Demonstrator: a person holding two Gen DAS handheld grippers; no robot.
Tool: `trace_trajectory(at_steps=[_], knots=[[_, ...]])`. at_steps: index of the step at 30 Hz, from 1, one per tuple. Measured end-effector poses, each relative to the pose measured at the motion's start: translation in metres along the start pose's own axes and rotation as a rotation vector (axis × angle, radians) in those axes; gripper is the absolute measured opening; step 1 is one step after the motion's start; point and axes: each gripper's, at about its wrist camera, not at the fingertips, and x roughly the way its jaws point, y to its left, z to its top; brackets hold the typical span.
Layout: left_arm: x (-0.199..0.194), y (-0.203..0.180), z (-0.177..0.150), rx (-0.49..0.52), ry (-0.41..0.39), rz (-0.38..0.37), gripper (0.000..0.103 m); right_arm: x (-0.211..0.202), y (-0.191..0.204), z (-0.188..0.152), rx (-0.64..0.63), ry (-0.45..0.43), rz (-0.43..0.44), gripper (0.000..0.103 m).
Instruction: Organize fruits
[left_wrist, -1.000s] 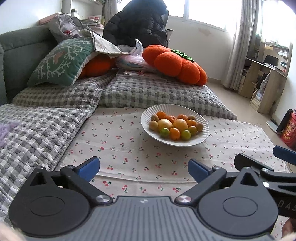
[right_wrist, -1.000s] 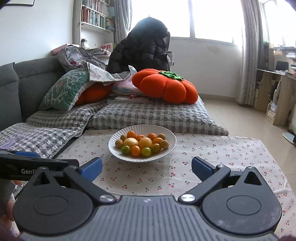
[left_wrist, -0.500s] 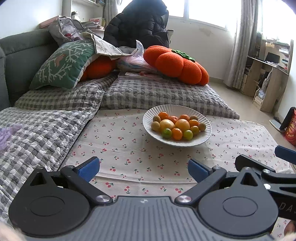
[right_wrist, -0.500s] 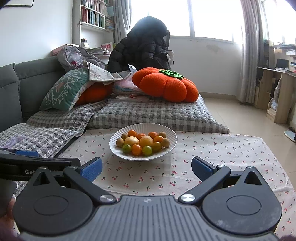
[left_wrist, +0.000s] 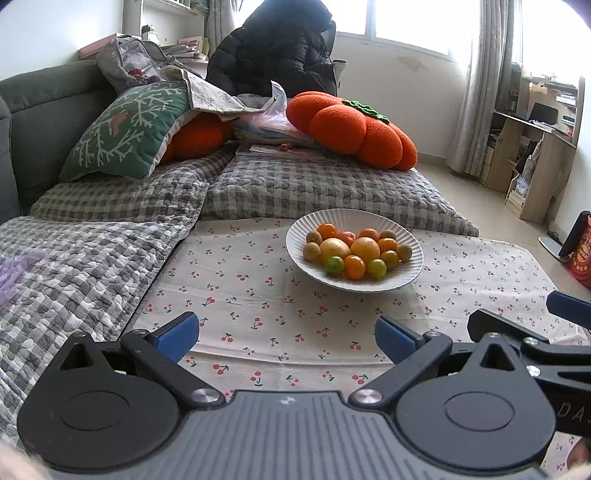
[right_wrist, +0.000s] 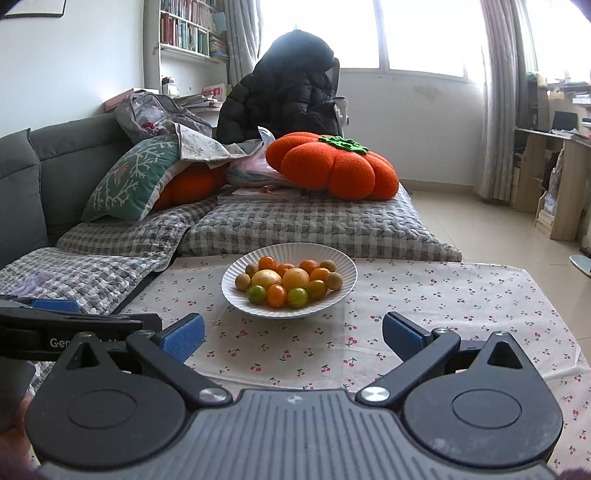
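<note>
A white ribbed plate (left_wrist: 406, 275) (right_wrist: 340, 291) stands on a cherry-print cloth (left_wrist: 258, 295) (right_wrist: 443, 302). It holds several small fruits: orange (left_wrist: 354, 267) (right_wrist: 276, 296), green (left_wrist: 334, 266) (right_wrist: 297, 297), yellow (left_wrist: 334, 249) (right_wrist: 295, 278) and brownish ones. My left gripper (left_wrist: 286, 336) hovers open over the cloth, short of the plate. My right gripper (right_wrist: 293, 336) is open too, just in front of the plate, with nothing between its fingers. The right gripper's arm (left_wrist: 535, 336) shows at the right edge of the left wrist view.
Grey checked cushions (left_wrist: 325, 192) (right_wrist: 314, 225) lie behind the cloth, with an orange pumpkin pillow (left_wrist: 347, 129) (right_wrist: 332, 166), a green pillow (left_wrist: 129, 129) and a black jacket (right_wrist: 284, 96). A grey sofa (right_wrist: 33, 173) is left; wooden shelves (left_wrist: 532, 162) right.
Both grippers have drifted slightly, the plate shifting a little in each view. Both stay open.
</note>
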Motion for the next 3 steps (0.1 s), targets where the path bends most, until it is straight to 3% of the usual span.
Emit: trace_trajectory(at_steps=[3], knots=[[0.0004,-0.0004,0.0001,0.002,0.002,0.003,0.095,0.0002,0.0005,-0.0003,0.001,0.0,-0.001,0.103]])
